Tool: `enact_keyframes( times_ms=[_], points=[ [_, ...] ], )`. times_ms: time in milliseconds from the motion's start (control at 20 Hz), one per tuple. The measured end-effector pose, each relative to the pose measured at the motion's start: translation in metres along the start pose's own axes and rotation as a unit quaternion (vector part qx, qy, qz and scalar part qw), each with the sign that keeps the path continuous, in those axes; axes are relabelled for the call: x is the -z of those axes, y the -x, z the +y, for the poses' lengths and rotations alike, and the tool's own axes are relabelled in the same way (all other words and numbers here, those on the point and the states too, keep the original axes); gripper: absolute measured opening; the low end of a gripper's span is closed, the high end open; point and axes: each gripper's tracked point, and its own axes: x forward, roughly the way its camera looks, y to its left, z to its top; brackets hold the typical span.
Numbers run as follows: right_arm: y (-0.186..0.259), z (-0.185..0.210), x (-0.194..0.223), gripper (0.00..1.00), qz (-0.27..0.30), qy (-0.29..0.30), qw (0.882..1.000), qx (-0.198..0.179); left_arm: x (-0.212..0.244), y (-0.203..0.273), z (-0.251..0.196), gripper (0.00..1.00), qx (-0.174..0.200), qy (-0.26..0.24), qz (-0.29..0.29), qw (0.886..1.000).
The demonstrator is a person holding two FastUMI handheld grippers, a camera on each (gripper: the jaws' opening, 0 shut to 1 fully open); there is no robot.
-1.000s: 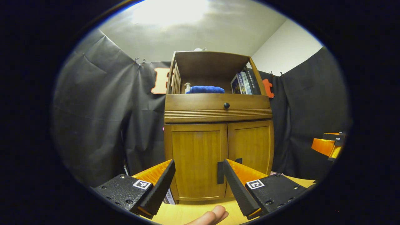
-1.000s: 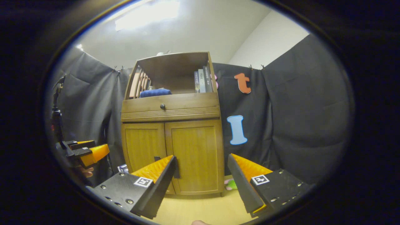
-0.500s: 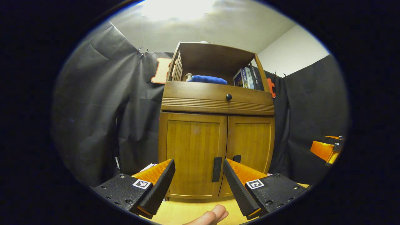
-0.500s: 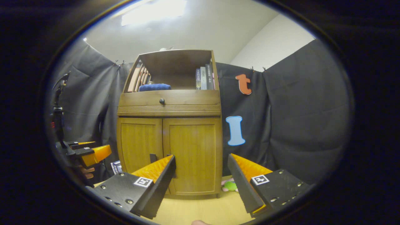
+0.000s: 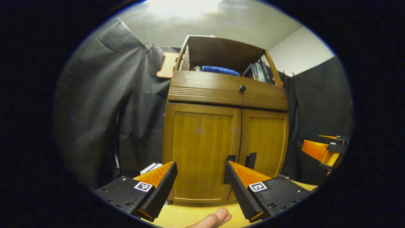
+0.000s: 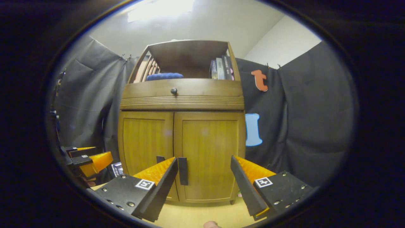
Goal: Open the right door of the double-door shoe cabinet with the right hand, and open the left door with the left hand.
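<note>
A wooden shoe cabinet (image 5: pixel 221 95) stands ahead with both doors shut. The left door (image 5: pixel 201 152) and right door (image 5: pixel 264 142) each carry a black vertical handle near the middle seam. My left gripper (image 5: pixel 200 186) is open, short of the cabinet, with the left door's handle (image 5: pixel 231 158) just behind its right finger. In the right gripper view the right door (image 6: pixel 208 155) fills the gap of my open right gripper (image 6: pixel 204 186); its handle (image 6: pixel 183 171) stands just beside the left finger. Nothing sits between either pair of fingers.
A drawer with a black knob (image 6: pixel 173 91) sits above the doors. The open shelf holds a blue cloth (image 6: pixel 164 76) and books (image 6: pixel 221 67). Papers (image 5: pixel 151 167) lie on the floor left of the cabinet. A fingertip (image 5: pixel 213 219) shows at the bottom.
Both grippers have come closer to the cabinet, which now looks larger. The door handles have shifted toward the gaps between the fingers. Both grippers stay open.
</note>
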Motion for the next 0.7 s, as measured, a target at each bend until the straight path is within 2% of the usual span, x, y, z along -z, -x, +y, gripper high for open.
enact_keyframes(
  times_ms=[100,150,200,350,400,450,500,550,650,700],
  points=[
    [-0.023,0.014,0.018,0.99,0.021,-0.007,1.0,0.0,0.007,-0.003,0.004,0.9,0.009,0.006,0.016,1.0],
    [-0.035,0.018,0.026,0.99,0.03,-0.01,0.999,0.002,0.004,-0.005,0.007,0.95,0.012,0.01,0.015,1.0],
    [-0.044,0.022,0.035,0.99,0.038,-0.012,0.999,0.003,0.003,-0.005,0.012,0.9,0.011,0.013,0.016,1.0],
    [-0.065,0.034,0.061,0.99,0.068,-0.021,0.997,-0.003,-0.004,-0.003,0.027,0.9,0.002,0.019,0.007,1.0],
    [-0.076,0.038,0.067,0.99,0.075,-0.026,0.997,-0.01,-0.006,-0.002,0.031,0.95,-0.003,0.016,0.003,1.0],
    [-0.086,0.044,0.071,0.99,0.078,-0.028,0.996,-0.018,-0.008,-0.002,0.032,0.9,-0.003,0.015,-0.001,1.0],
    [-0.096,0.047,0.075,0.95,0.08,-0.027,0.996,-0.02,-0.011,-0.001,0.03,0.95,0.004,0.013,-0.005,1.0],
    [-0.103,0.048,0.078,0.99,0.083,-0.026,0.996,-0.018,-0.011,0.0,0.027,0.9,0.011,0.01,-0.007,1.0],
    [-0.115,0.052,0.082,0.99,0.083,-0.032,0.996,-0.025,-0.008,0.002,0.025,0.9,0.02,0.003,-0.002,1.0],
    [-0.121,0.052,0.084,0.95,0.082,-0.038,0.996,-0.025,-0.007,0.002,0.022,0.95,0.024,0.002,0.0,1.0]
  ],
)
